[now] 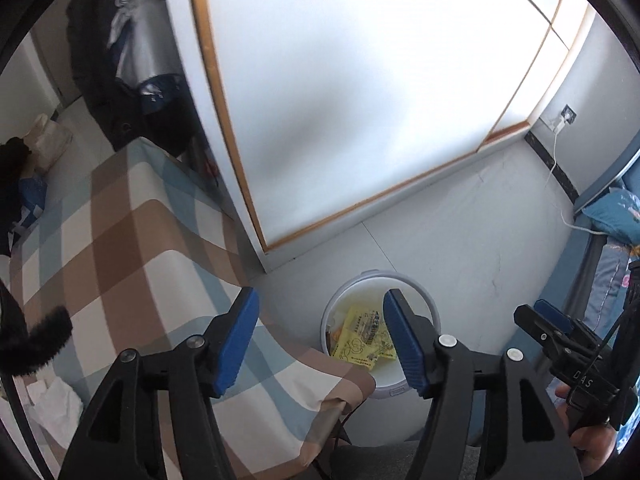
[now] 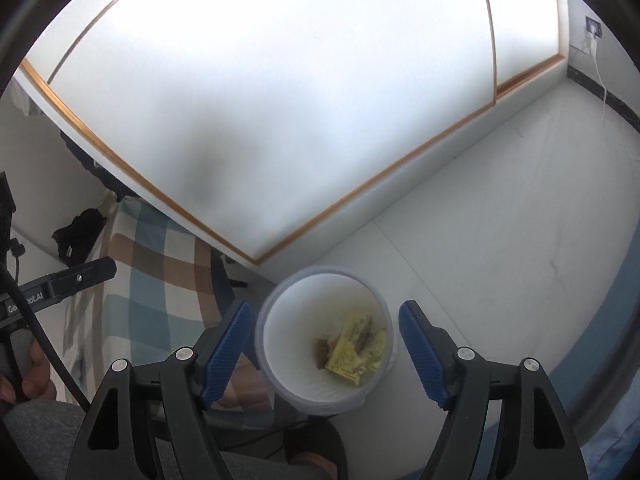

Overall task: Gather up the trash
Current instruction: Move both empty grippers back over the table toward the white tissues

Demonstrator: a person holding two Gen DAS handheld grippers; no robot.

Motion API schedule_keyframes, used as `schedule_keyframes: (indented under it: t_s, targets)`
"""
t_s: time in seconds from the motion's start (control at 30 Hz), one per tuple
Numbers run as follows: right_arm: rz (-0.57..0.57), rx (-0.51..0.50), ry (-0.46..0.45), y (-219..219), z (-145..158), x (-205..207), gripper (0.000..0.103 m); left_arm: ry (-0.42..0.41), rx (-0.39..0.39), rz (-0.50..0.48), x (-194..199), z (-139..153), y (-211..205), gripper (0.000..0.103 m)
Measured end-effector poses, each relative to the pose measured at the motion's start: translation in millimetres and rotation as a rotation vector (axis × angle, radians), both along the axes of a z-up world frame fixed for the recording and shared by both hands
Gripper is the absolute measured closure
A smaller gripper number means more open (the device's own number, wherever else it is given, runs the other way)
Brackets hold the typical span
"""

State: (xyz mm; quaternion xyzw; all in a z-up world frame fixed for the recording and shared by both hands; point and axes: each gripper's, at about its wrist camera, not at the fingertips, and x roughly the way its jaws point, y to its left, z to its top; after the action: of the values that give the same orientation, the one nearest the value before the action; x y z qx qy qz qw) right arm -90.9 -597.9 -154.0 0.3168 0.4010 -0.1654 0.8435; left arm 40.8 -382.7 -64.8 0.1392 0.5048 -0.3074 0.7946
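From the left wrist view, the left gripper (image 1: 320,340) has its blue fingers (image 1: 240,336) spread wide with nothing between them. Beyond the gap, at about 5 o'clock in the picture, the white trash bin (image 1: 430,312) stands on the pale floor, just beside the hanging edge of the checked tablecloth (image 1: 132,240) on the surface. Yellow wrappers (image 1: 362,340) lie inside the bin. At 8 o'clock a crumpled white paper (image 1: 56,404) lies on the cloth, looking like trash not yet collected. The right gripper (image 1: 554,318) shows at 4 o'clock, its opening not readable from here.

From the right wrist view, the right gripper (image 2: 326,348) stands directly over the trash bin (image 2: 288,320), fingers (image 2: 420,352) wide apart and empty. The yellow wrappers (image 2: 356,354) and a brown scrap (image 2: 321,354) rest on the bin's bottom at 6 o'clock. The left gripper's black body (image 2: 76,280) reaches in at 9 o'clock.

The drop into the bin seems done. The next move probably calls for swinging an empty gripper back over the surface toward the white paper, fingers kept open.
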Motion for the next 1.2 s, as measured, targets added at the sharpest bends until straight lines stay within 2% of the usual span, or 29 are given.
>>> schedule_keyframes:
  t_s: [0.1, 0.3, 0.37, 0.47, 0.57, 0.7, 0.9, 1.2]
  targets:
    - [0.002, -0.034, -0.055, 8, 33, 3, 0.024, -0.060, -0.034, 0.054, -3, 23, 24, 0.041]
    - [0.060, -0.098, -0.162, 45, 94, 17, 0.021, -0.169, -0.103, 0.156, -7, 66, 76, 0.026]
    - [0.104, -0.120, -0.207, 64, 115, 21, 0.015, -0.215, -0.111, 0.190, -8, 80, 93, 0.022]
    - [0.185, -0.185, -0.271, 101, 145, 30, 0.012, -0.279, -0.123, 0.258, -11, 97, 129, 0.018]
    - [0.257, -0.216, -0.310, 138, 165, 37, 0.011, -0.307, -0.144, 0.319, -14, 107, 158, 0.014]
    - [0.301, -0.220, -0.344, 176, 179, 48, 0.011, -0.325, -0.164, 0.401, -12, 111, 202, 0.012]
    - [0.389, -0.216, -0.353, 228, 188, 63, 0.011, -0.337, -0.156, 0.515, -5, 103, 257, 0.011]
    - [0.530, -0.217, -0.315, 304, 170, 93, 0.011, -0.338, -0.158, 0.620, 1, 93, 325, 0.011]
